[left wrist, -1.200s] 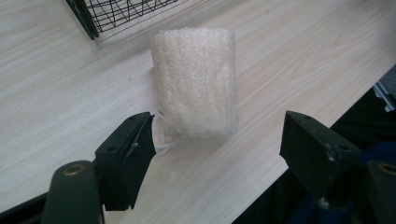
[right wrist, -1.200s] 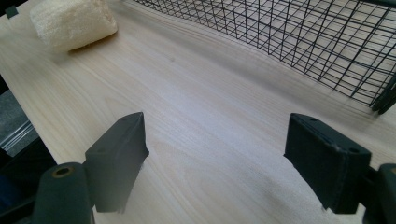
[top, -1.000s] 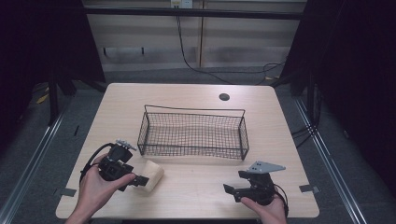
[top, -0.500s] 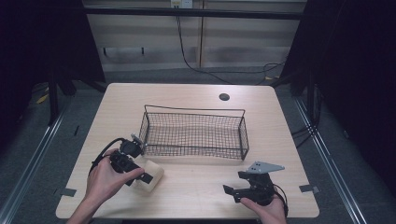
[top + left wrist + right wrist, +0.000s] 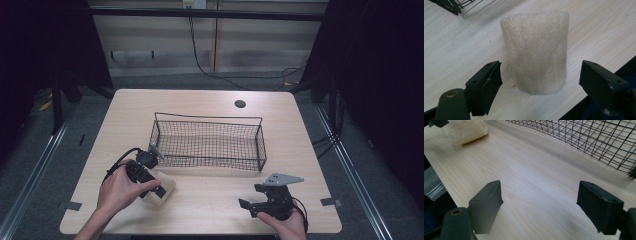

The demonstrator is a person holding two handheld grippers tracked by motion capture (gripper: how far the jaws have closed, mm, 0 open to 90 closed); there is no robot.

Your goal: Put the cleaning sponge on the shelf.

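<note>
A beige, rough sponge block [image 5: 164, 193] lies on the wooden table [image 5: 130, 115] near the front left, in front of the wire basket [image 5: 207, 118]. My left gripper [image 5: 156, 192] is over it and open. In the left gripper view the sponge [image 5: 536, 50] stands between the two spread jaws of the left gripper [image 5: 541, 76], which do not touch it. My right gripper [image 5: 251, 196] rests open near the front right edge with nothing between its jaws. The right gripper view shows the right gripper [image 5: 539, 197] over bare wood, with the sponge [image 5: 465, 130] far off.
The black wire basket [image 5: 584, 137] has nothing in it and sits mid-table; one corner of the basket [image 5: 451, 6] shows in the left gripper view. A round cable hole [image 5: 240, 104] lies at the back. The table's front edge runs just behind both hands.
My left gripper has moved right and toward the front edge, from beside the sponge to over it, jaws now on either side. The right gripper has stayed put.
</note>
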